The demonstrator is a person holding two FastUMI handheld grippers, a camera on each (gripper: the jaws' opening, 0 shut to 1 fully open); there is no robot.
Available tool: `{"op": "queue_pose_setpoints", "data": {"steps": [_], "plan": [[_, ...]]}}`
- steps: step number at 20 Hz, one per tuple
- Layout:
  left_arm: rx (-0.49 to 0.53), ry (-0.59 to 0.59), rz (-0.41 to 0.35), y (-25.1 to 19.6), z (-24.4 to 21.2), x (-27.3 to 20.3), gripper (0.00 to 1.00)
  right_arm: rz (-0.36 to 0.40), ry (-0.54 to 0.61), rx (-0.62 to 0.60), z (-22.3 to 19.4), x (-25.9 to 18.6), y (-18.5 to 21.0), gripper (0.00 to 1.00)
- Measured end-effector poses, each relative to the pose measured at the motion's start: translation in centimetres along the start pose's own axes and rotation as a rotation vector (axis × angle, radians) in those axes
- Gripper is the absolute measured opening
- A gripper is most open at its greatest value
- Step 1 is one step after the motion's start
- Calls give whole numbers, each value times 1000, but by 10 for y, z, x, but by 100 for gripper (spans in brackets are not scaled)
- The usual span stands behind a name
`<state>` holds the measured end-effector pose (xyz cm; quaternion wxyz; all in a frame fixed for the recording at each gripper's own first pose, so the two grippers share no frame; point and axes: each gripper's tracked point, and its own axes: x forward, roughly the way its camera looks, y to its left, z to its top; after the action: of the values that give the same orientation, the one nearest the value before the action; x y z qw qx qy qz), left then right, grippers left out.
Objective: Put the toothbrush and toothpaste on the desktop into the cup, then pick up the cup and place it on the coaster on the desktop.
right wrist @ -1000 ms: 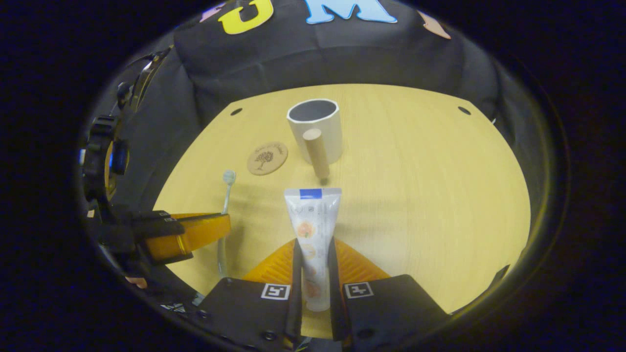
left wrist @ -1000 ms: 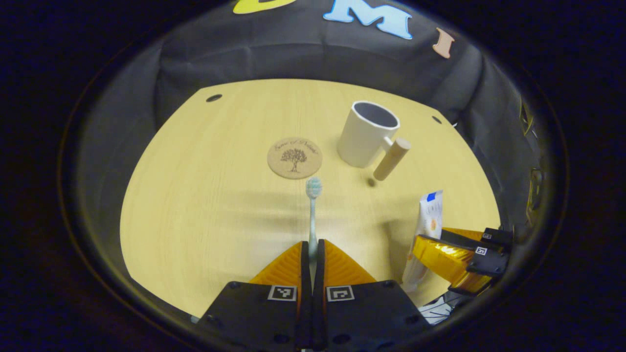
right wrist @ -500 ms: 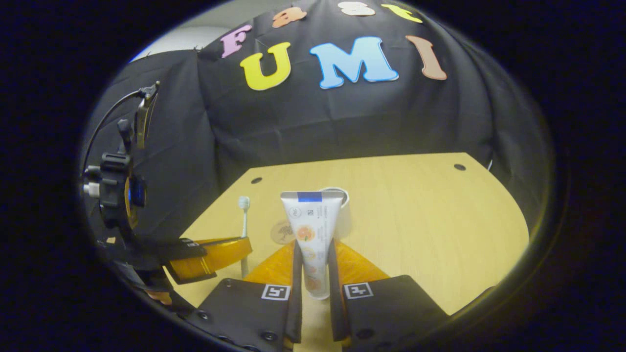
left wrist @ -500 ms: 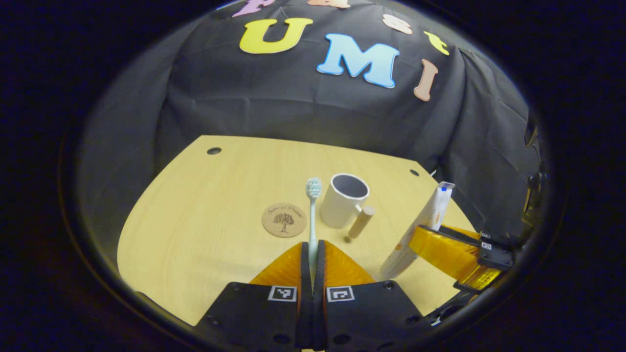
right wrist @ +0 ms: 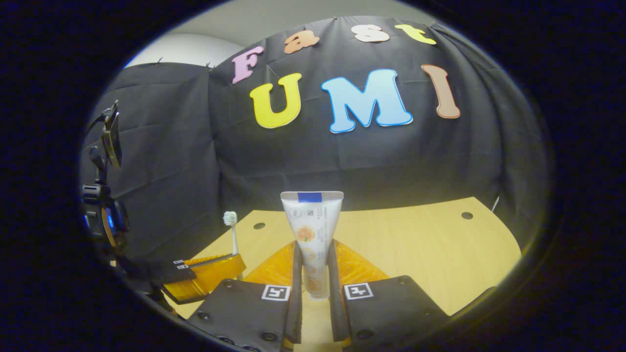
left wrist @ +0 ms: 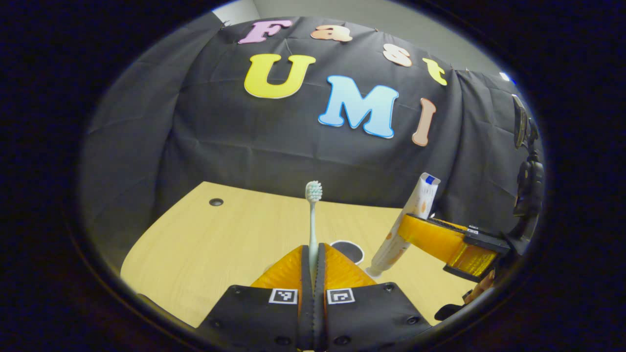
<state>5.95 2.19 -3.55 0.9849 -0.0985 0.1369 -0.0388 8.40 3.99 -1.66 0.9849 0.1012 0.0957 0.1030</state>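
My left gripper is shut on the white toothbrush, which stands upright with its bristles at the top. Just behind the right orange finger, the cup's dark mouth peeks out low over the wooden table. My right gripper is shut on the white toothpaste tube, crimped blue-marked end up. In the left gripper view the right gripper holds the tilted toothpaste tube right of the cup. In the right gripper view the left gripper and the toothbrush stand at the left.
Black cloth walls close in the table on the far side and both flanks. Small round holes mark the tabletop's far corners. A bit of a hand shows behind the right gripper.
Both grippers have risen and tipped upward with the toothbrush and toothpaste in them. The cup and coaster have dropped low in the views, and more of the wall shows.
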Motion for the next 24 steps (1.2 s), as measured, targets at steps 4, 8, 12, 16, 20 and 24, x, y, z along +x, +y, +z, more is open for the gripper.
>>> {"op": "queue_pose_setpoints", "data": {"steps": [4,8,12,16,20,24], "plan": [[45,-80,-12,-1,31,13,7,-25,-55,-44,13,40,-6,26],[91,-137,-40,-8,50,24,8,-44,-12,-68,-14,73,-16,27],[80,-134,-51,-7,48,28,7,-55,50,-57,-49,93,-23,27],[58,-117,-49,2,41,36,7,-81,141,-51,-90,106,-30,27],[54,-78,-48,7,31,44,7,-129,245,-51,-124,111,-41,27],[62,-54,-49,7,26,50,6,-111,243,-60,-122,112,-36,33]]}}
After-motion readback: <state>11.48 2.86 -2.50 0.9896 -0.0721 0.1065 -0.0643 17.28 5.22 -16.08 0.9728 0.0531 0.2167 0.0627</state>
